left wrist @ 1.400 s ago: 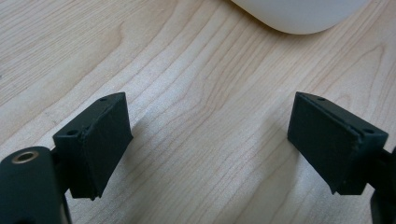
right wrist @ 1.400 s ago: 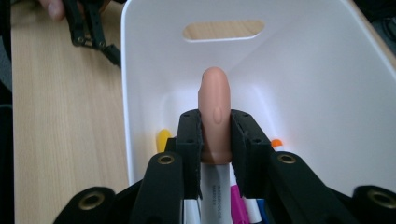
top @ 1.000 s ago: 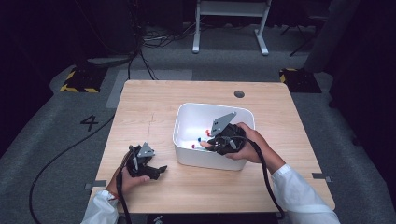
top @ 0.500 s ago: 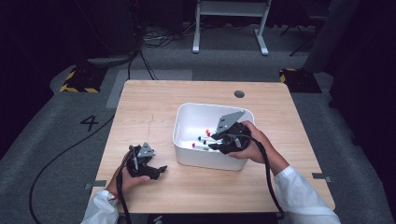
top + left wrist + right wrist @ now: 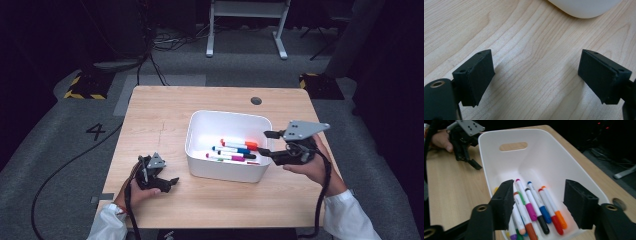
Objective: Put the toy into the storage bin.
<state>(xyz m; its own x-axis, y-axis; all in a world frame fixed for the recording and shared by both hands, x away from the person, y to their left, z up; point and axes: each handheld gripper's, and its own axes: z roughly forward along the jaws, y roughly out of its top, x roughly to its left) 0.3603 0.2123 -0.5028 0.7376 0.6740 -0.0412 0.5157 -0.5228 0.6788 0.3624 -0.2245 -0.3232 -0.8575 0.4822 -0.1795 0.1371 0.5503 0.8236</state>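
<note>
Holding markers [image 5: 235,151] (several colours), white bin [image 5: 226,170], right gripper [image 5: 267,142] beside

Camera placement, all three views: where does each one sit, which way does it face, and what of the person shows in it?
High view: fixed above the person's side, looking forward and down on the wooden table; both hands show, with the left gripper and the right gripper.
Left gripper view: rides the left gripper, facing bare tabletop between open jaws.
Right gripper view: rides the right gripper, facing into the white bin of markers, jaws just opened, nothing between them.
Shared: all three views show the bin.
</note>
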